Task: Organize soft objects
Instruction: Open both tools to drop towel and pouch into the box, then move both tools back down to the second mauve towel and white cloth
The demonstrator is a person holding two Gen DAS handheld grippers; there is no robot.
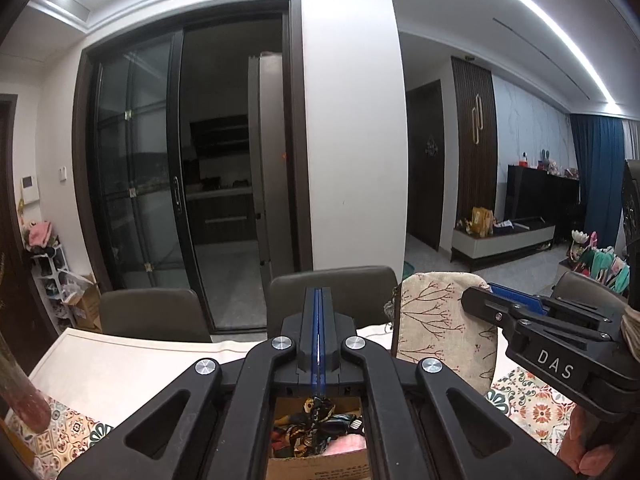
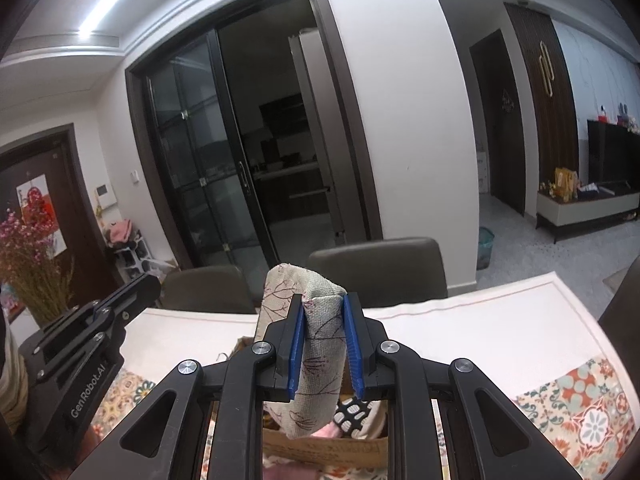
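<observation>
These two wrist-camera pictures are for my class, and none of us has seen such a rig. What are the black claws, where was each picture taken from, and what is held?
A person holds a two-finger gripper in each hand, each carrying a wide-angle camera that looks along its fingers. In the left view, the left gripper is shut with nothing between its blue pads, above a cardboard box of soft items. In the right view, the right gripper pinches a beige tree-print cloth above that box. The box stands on a table with a patterned cover.
</observation>
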